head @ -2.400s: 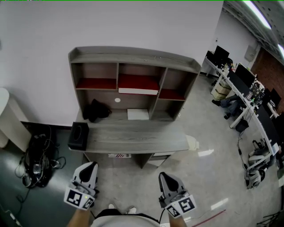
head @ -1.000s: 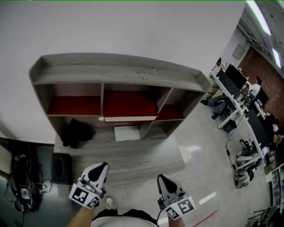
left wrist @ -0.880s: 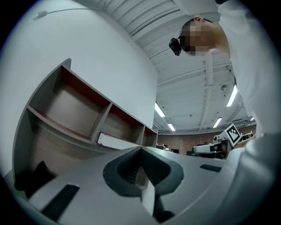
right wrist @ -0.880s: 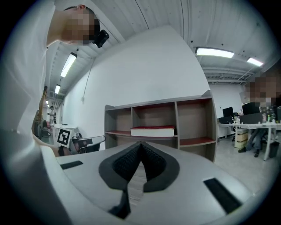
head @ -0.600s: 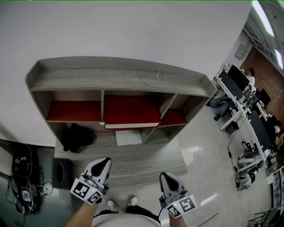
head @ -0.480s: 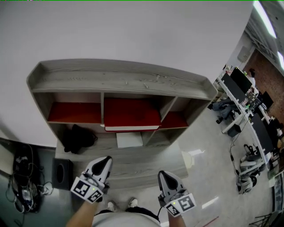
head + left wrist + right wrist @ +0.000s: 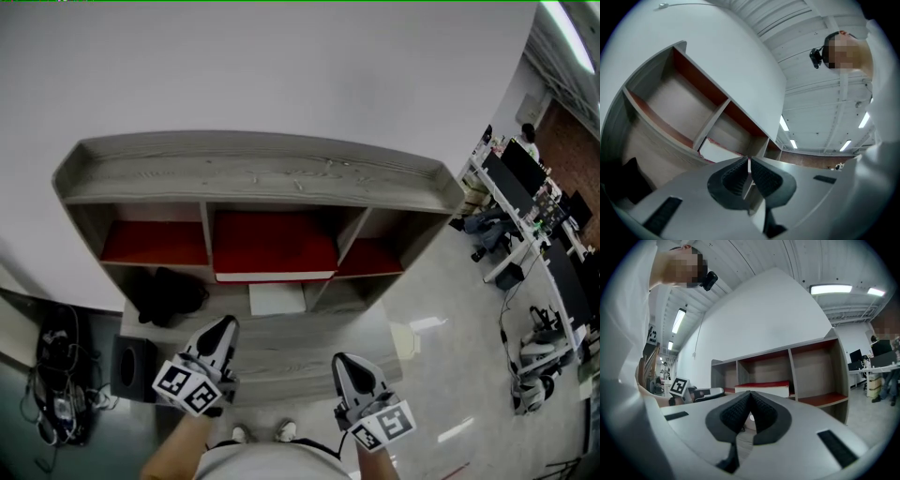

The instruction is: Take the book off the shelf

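We note the book (image 7: 274, 253) lying flat in the middle compartment of the shelf (image 7: 253, 173). Its red cover is up and its white page edge faces the near side. Its long axis runs left to right. We hold the left gripper (image 7: 223, 328) and right gripper (image 7: 345, 361) with jaws pressed together on nothing. Both are over the near edge of the desk (image 7: 300, 342), well apart from the book.

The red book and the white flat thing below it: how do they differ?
The red book has a red cover and looks wider; the white flat thing is plain white and smaller. The red book lies on the shelf; the white flat thing lies on the desk beneath. Both lie flat.
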Tool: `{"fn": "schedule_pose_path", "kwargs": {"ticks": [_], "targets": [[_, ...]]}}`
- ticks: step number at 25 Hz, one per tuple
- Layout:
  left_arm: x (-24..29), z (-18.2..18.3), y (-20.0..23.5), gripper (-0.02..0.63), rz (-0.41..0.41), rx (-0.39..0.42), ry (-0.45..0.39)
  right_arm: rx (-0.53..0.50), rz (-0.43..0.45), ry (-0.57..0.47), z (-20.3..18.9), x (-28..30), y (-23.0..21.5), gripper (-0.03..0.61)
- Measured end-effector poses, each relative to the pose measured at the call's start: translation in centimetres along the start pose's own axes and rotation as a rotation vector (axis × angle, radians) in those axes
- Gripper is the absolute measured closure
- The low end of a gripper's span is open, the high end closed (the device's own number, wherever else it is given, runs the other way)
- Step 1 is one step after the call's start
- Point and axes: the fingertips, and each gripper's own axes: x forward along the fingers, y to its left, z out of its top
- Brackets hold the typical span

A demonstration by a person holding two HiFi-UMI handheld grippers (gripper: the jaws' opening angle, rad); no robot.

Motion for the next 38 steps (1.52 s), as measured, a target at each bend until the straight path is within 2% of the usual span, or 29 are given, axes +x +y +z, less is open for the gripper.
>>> {"fn": "schedule_pose_path", "kwargs": {"ticks": [3, 5, 7, 10, 11, 13, 14, 18, 21, 24, 27, 31, 34, 38], "targets": [[2.1, -0.8, 0.8, 0.595, 0.012, -0.113, 0.008, 0.013, -0.01, 0.007, -0.2, -0.5, -0.7, 0.555], [3.6, -1.1, 1.1, 0.587, -0.006, -0.246, -0.001, 0.018, -0.019, 0.014, -0.4, -0.8, -1.0, 0.555], [5.1, -1.4, 1.3, 0.471, -0.034, -0.406, -0.018, 0.021, -0.029, 0.017, -0.4, -1.2, -1.1, 0.555], [7.2, -2.4, 1.7, 0.426, -0.051, -0.618, -0.042, 0.029, -0.049, 0.023, -0.6, -1.8, -1.2, 0.555], [7.9, -2.6, 1.9, 0.405, -0.054, -0.657, -0.048, 0.03, -0.055, 0.027, -0.6, -2.0, -1.3, 0.555], [9.2, -2.7, 2.1, 0.311, -0.051, -0.706, -0.064, 0.026, -0.06, 0.032, -0.3, -2.3, -1.4, 0.555], [9.8, -2.6, 2.2, 0.287, -0.049, -0.73, -0.079, 0.023, -0.063, 0.034, -0.2, -2.5, -1.4, 0.555], [11.8, -1.6, 3.1, 0.221, -0.06, -0.755, -0.129, 0.025, -0.082, 0.04, 0.0, -3.3, -1.1, 0.555], [13.0, -2.2, 4.3, 0.209, -0.017, -0.784, -0.122, 0.029, -0.093, 0.056, -0.3, -3.9, -0.8, 0.555], [14.2, -2.4, 4.7, 0.206, 0.02, -0.778, -0.127, 0.032, -0.098, 0.079, -0.8, -4.4, -0.5, 0.555], [15.1, -2.9, 5.2, 0.206, 0.065, -0.81, -0.138, 0.031, -0.097, 0.102, -1.2, -4.7, -0.2, 0.555], [15.4, -3.5, 5.5, 0.206, 0.083, -0.82, -0.134, 0.03, -0.097, 0.097, -0.9, -5.0, 0.0, 0.555], [15.7, -3.7, 6.6, 0.207, 0.111, -0.87, -0.165, 0.03, -0.096, 0.092, -0.7, -5.2, -0.1, 0.555], [16.2, -3.4, 7.1, 0.207, 0.11, -0.874, -0.184, 0.04, -0.097, 0.09, -0.8, -5.7, -0.1, 0.555]]}}
